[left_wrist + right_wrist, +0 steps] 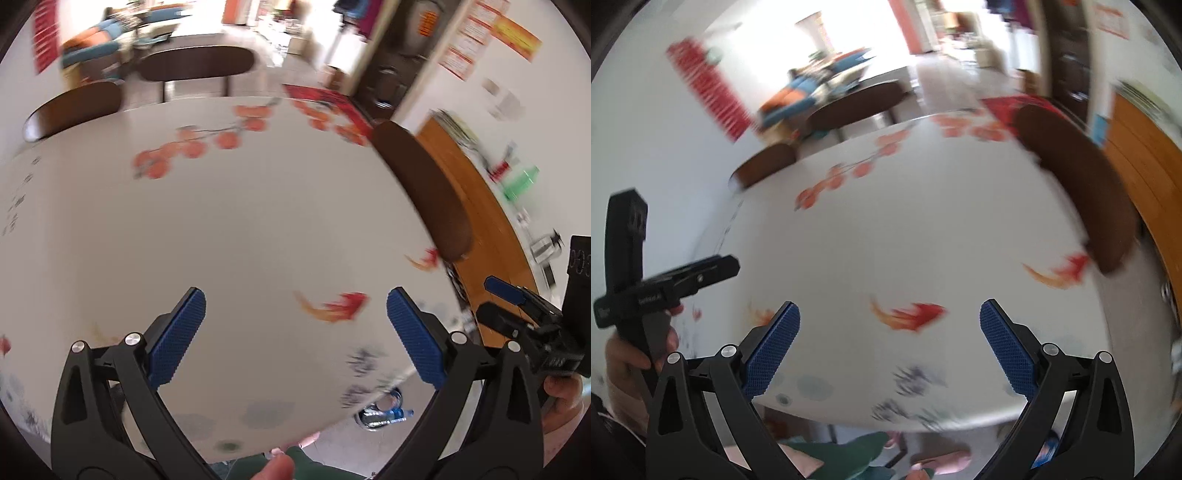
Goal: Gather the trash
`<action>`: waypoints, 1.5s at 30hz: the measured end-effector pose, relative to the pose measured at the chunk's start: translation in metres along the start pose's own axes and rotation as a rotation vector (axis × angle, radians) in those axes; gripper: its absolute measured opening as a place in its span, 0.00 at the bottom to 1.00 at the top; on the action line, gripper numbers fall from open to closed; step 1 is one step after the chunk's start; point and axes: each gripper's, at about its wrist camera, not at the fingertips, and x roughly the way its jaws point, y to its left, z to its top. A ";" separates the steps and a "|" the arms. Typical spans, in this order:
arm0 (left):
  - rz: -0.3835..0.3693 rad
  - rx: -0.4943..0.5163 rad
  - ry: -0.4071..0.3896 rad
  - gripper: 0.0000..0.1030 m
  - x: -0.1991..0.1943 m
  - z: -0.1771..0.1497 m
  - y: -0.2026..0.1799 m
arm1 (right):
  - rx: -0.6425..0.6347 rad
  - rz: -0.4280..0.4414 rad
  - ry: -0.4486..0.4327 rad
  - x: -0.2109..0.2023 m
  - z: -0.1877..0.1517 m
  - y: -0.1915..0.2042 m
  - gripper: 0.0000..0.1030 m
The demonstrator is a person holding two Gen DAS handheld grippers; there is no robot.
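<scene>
Above the fish-print tablecloth (240,236), left gripper (295,332) and right gripper (890,343) both spread wide, empty; no trash on top, only bottle-filled bin (380,413) at 5 o'clock below the edge: scan slower, blur hides scraps

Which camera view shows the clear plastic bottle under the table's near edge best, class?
The left wrist view: the plastic bottle lies below the table edge, blue label visible though blurred. The right wrist view shows only a blue scrap there, too hidden to identify.

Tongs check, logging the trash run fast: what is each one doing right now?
Left tongs: open, nothing between the blue ribbed pads.
Right tongs: open wide, empty, above the white fish-printed table.
</scene>
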 end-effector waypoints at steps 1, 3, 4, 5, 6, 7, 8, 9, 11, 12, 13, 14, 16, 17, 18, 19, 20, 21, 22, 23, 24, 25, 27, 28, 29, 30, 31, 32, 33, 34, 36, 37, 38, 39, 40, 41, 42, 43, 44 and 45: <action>0.017 -0.022 -0.004 0.93 -0.002 0.001 0.014 | -0.026 -0.001 0.003 0.010 0.005 0.014 0.94; 0.033 -0.060 -0.012 0.93 -0.008 0.005 0.039 | -0.079 0.000 0.000 0.028 0.019 0.038 0.94; 0.046 -0.076 -0.020 0.93 -0.011 0.007 0.052 | -0.094 -0.002 0.003 0.036 0.025 0.049 0.94; 0.056 -0.085 -0.024 0.93 -0.013 0.008 0.061 | -0.104 -0.007 0.006 0.047 0.032 0.061 0.94; 0.073 -0.096 -0.027 0.93 -0.016 0.010 0.072 | -0.114 -0.013 0.008 0.054 0.036 0.069 0.94; 0.085 -0.106 -0.032 0.93 -0.018 0.011 0.084 | -0.124 -0.017 0.007 0.062 0.042 0.076 0.94; 0.095 -0.116 -0.034 0.93 -0.021 0.012 0.093 | -0.132 -0.017 0.006 0.068 0.047 0.084 0.94; 0.100 -0.122 -0.035 0.93 -0.024 0.014 0.100 | -0.137 -0.016 0.008 0.076 0.049 0.090 0.94; 0.119 -0.135 -0.035 0.93 -0.026 0.016 0.117 | -0.134 0.000 0.011 0.089 0.054 0.102 0.94; 0.131 -0.144 -0.035 0.93 -0.026 0.016 0.126 | -0.129 0.010 0.018 0.098 0.056 0.108 0.94; 0.138 -0.153 -0.031 0.93 -0.025 0.016 0.132 | -0.124 0.008 0.021 0.104 0.058 0.111 0.94; 0.146 -0.164 -0.021 0.93 -0.023 0.016 0.138 | -0.117 0.003 0.025 0.113 0.060 0.116 0.94; 0.173 -0.180 -0.014 0.93 -0.021 0.015 0.146 | -0.113 -0.001 0.041 0.125 0.061 0.121 0.94; 0.178 -0.184 -0.014 0.93 -0.020 0.015 0.149 | -0.112 0.010 0.050 0.129 0.062 0.123 0.94; 0.181 -0.189 -0.014 0.93 -0.019 0.016 0.150 | -0.113 0.017 0.059 0.133 0.063 0.125 0.94; 0.187 -0.195 -0.016 0.93 -0.018 0.015 0.152 | -0.120 0.020 0.068 0.137 0.064 0.127 0.94; 0.206 -0.206 -0.025 0.93 -0.018 0.015 0.154 | -0.130 0.020 0.072 0.141 0.065 0.127 0.94; 0.220 -0.216 -0.035 0.93 -0.018 0.015 0.156 | -0.140 0.019 0.077 0.141 0.064 0.125 0.94; 0.223 -0.225 -0.036 0.93 -0.017 0.016 0.157 | -0.152 0.017 0.083 0.143 0.065 0.125 0.94; 0.222 -0.242 -0.037 0.93 -0.016 0.017 0.158 | -0.165 0.015 0.090 0.145 0.067 0.124 0.94; 0.222 -0.254 -0.041 0.93 -0.016 0.017 0.158 | -0.181 0.012 0.092 0.146 0.068 0.123 0.94; 0.229 -0.266 -0.047 0.93 -0.015 0.018 0.157 | -0.198 0.012 0.091 0.146 0.069 0.123 0.94; 0.241 -0.260 -0.068 0.93 -0.012 0.023 0.153 | -0.225 0.008 0.090 0.148 0.072 0.121 0.94; 0.256 -0.255 -0.078 0.93 -0.012 0.024 0.151 | -0.239 0.003 0.088 0.149 0.074 0.119 0.94; 0.265 -0.251 -0.083 0.93 -0.011 0.026 0.151 | -0.244 0.000 0.086 0.149 0.075 0.117 0.94; 0.272 -0.246 -0.092 0.93 -0.010 0.027 0.149 | -0.248 0.000 0.086 0.149 0.077 0.114 0.94; 0.278 -0.246 -0.096 0.93 -0.009 0.028 0.148 | -0.251 0.001 0.084 0.148 0.079 0.112 0.94; 0.286 -0.244 -0.103 0.93 -0.007 0.030 0.146 | -0.255 0.002 0.081 0.148 0.080 0.109 0.94; 0.286 -0.239 -0.108 0.93 -0.005 0.031 0.144 | -0.261 -0.003 0.080 0.148 0.081 0.107 0.94; 0.291 -0.236 -0.113 0.93 -0.004 0.032 0.143 | -0.270 -0.012 0.077 0.148 0.081 0.106 0.94; 0.299 -0.226 -0.135 0.93 -0.001 0.033 0.140 | -0.293 -0.027 0.067 0.150 0.080 0.105 0.94; 0.304 -0.226 -0.138 0.93 0.001 0.034 0.139 | -0.295 -0.030 0.062 0.151 0.080 0.104 0.94; 0.306 -0.221 -0.148 0.93 0.004 0.035 0.139 | -0.289 -0.025 0.049 0.153 0.080 0.102 0.94; 0.312 -0.215 -0.151 0.93 0.007 0.035 0.138 | -0.277 -0.019 0.039 0.155 0.080 0.101 0.94; 0.315 -0.212 -0.152 0.93 0.009 0.035 0.138 | -0.266 -0.026 0.032 0.158 0.079 0.100 0.94; 0.315 -0.208 -0.153 0.93 0.012 0.034 0.139 | -0.263 -0.034 0.024 0.161 0.078 0.100 0.94; 0.315 -0.211 -0.148 0.93 0.014 0.033 0.139 | -0.262 -0.035 0.020 0.164 0.078 0.100 0.94; 0.318 -0.230 -0.144 0.93 0.017 0.032 0.142 | -0.258 -0.032 0.022 0.167 0.076 0.100 0.94; 0.311 -0.238 -0.152 0.93 0.017 0.031 0.143 | -0.250 -0.026 0.027 0.171 0.075 0.100 0.94; 0.302 -0.245 -0.165 0.93 0.018 0.030 0.145 | -0.242 -0.023 0.035 0.173 0.073 0.100 0.94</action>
